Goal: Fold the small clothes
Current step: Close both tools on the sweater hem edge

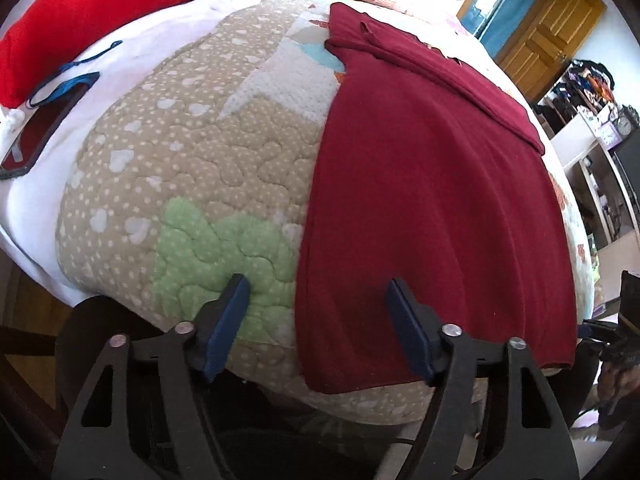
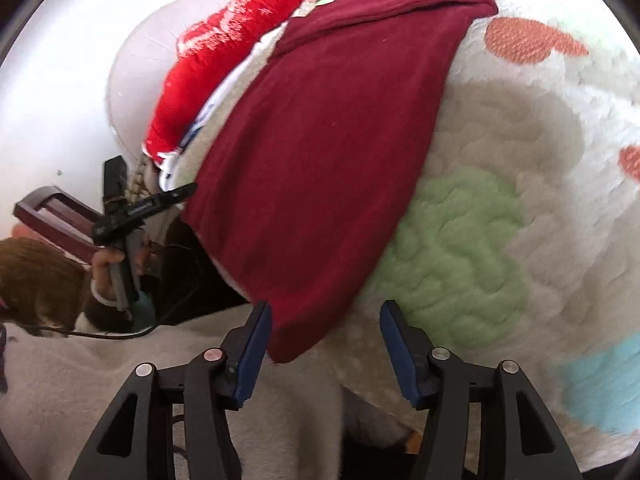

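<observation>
- Left gripper (image 1: pixel 318 286): nearest the left wrist camera, its blue pads (image 1: pixel 224 322) stand wide apart and hold nothing. One pad is over the green patch of the quilt (image 1: pixel 208 184), the other over the near part of the cloth (image 1: pixel 432 200).
- Right gripper (image 2: pixel 326 312): jaws parted, nothing pinched. The near corner of the cloth (image 2: pixel 316 152) lies between the pads, just beside the left-hand one; whether it touches that pad I cannot tell.
- Cloth: dark red, spread flat on the quilt, running from the bed's near edge toward the far side. Its far end is folded over in a narrow band. The near hem hangs slightly over the bed's rounded edge.
- Quilt: beige with white dots and hearts, with green, light blue and orange patches. It covers the bed under the cloth.
- Red pillow (image 1: pixel 100 4): at the far left of the bed, well apart from the cloth.
- Phone (image 1: pixel 44 128): dark, in a blue-edged case, on the white sheet left of the quilt.
- Door (image 1: pixel 548 32): wooden, beyond the bed at upper right.
- Hand (image 2: pixel 116 268): in the right wrist view, at left, gripping the left gripper's handle beside the bed.
</observation>
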`<act>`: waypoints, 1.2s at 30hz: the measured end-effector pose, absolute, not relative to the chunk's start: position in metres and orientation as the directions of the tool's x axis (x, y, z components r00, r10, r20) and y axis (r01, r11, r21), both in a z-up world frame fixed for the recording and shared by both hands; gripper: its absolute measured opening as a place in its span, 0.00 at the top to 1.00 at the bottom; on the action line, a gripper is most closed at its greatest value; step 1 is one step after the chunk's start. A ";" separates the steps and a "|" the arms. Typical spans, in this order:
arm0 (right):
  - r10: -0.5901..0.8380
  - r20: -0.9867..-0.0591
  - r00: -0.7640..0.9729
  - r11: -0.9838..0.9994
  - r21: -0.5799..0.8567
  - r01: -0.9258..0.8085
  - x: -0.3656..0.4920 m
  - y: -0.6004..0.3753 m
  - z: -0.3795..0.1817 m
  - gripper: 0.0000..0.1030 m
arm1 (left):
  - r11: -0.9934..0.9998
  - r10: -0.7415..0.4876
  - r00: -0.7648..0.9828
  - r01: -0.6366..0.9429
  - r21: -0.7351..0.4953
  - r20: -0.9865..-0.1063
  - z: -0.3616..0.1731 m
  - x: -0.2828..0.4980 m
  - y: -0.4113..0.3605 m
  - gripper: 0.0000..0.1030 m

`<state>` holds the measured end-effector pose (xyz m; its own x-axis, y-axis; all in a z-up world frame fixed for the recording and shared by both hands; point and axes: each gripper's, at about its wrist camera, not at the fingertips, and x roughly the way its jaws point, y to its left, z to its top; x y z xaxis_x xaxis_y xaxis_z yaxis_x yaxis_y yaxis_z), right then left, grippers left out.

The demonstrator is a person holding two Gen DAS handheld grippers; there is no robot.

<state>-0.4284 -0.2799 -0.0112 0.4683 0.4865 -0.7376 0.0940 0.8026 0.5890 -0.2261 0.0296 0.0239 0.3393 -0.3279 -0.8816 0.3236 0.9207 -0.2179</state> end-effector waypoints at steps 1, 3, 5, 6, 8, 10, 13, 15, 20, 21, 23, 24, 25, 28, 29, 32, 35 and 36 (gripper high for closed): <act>0.496 -0.735 0.463 0.799 0.595 0.089 -0.425 -0.277 -0.014 0.47 | 0.920 -0.314 0.342 0.339 -0.195 -0.886 0.023 -0.228 0.024 0.24; 0.506 -0.735 0.453 0.794 0.602 0.090 -0.423 -0.271 -0.021 0.47 | 0.921 -0.286 0.347 0.357 -0.156 -0.893 0.022 -0.228 0.017 0.22; 0.504 -0.732 0.457 0.795 0.601 0.086 -0.418 -0.268 -0.023 0.46 | 0.919 -0.259 0.353 0.378 -0.117 -0.899 0.020 -0.231 0.010 0.20; 0.502 -0.733 0.459 0.798 0.597 0.083 -0.417 -0.267 -0.023 0.46 | 0.919 -0.255 0.353 0.379 -0.112 -0.900 0.019 -0.230 0.009 0.20; 0.492 -0.737 0.464 0.807 0.586 0.074 -0.417 -0.263 -0.021 0.46 | 0.921 -0.257 0.352 0.371 -0.119 -0.900 0.019 -0.229 0.010 0.19; 0.491 -0.733 0.471 0.806 0.587 0.075 -0.417 -0.260 -0.018 0.45 | 0.922 -0.261 0.349 0.366 -0.126 -0.900 0.019 -0.228 0.011 0.19; 0.501 -0.719 0.482 0.792 0.606 0.080 -0.417 -0.259 -0.017 0.44 | 0.922 -0.259 0.349 0.368 -0.122 -0.901 0.019 -0.229 0.011 0.19; 0.520 -0.705 0.483 0.785 0.617 0.056 -0.416 -0.257 -0.015 0.45 | 0.921 -0.258 0.352 0.370 -0.119 -0.900 0.019 -0.229 0.011 0.19; 0.497 -0.712 0.496 0.806 0.590 0.040 -0.407 -0.248 -0.013 0.68 | 0.926 -0.246 0.363 0.363 -0.106 -0.899 0.020 -0.232 0.010 0.26; 0.484 -0.714 0.505 0.812 0.582 0.045 -0.406 -0.247 -0.013 0.73 | 0.927 -0.240 0.368 0.362 -0.099 -0.898 0.020 -0.233 0.010 0.30; 0.467 -0.712 0.525 0.818 0.573 0.048 -0.402 -0.246 -0.008 0.81 | 0.929 -0.232 0.378 0.358 -0.090 -0.896 0.023 -0.235 0.010 0.40; 0.463 -0.710 0.530 0.821 0.569 0.045 -0.401 -0.246 -0.005 0.82 | 0.931 -0.231 0.378 0.355 -0.091 -0.896 0.023 -0.235 0.011 0.42; 0.460 -0.711 0.533 0.825 0.564 0.041 -0.399 -0.244 -0.003 0.82 | 0.932 -0.231 0.379 0.351 -0.091 -0.896 0.024 -0.235 0.012 0.47; 0.448 -0.708 0.545 0.838 0.545 0.018 -0.394 -0.240 0.008 0.82 | 0.928 -0.251 0.370 0.356 -0.113 -0.894 0.027 -0.237 0.014 0.74; 0.448 -0.705 0.549 0.839 0.544 0.014 -0.394 -0.240 0.010 0.82 | 0.925 -0.261 0.364 0.359 -0.124 -0.894 0.029 -0.238 0.014 0.81; 0.435 -0.683 0.587 0.846 0.533 -0.007 -0.391 -0.239 0.024 0.82 | 0.921 -0.263 0.372 0.373 -0.116 -0.890 0.035 -0.240 0.011 0.89; 0.416 -0.659 0.627 0.856 0.517 -0.024 -0.389 -0.240 0.037 0.82 | 0.916 -0.299 0.360 0.367 -0.160 -0.884 0.040 -0.235 0.012 0.92; 0.412 -0.653 0.636 0.857 0.515 -0.027 -0.388 -0.241 0.039 0.82 | 0.915 -0.309 0.358 0.364 -0.174 -0.881 0.042 -0.233 0.012 0.92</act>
<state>-0.3880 -0.2407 0.0392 0.6358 0.4118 -0.6529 -0.0267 0.8570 0.5146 -0.2326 0.0115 0.0416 0.3584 -0.3094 -0.8808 0.3635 0.9153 -0.1736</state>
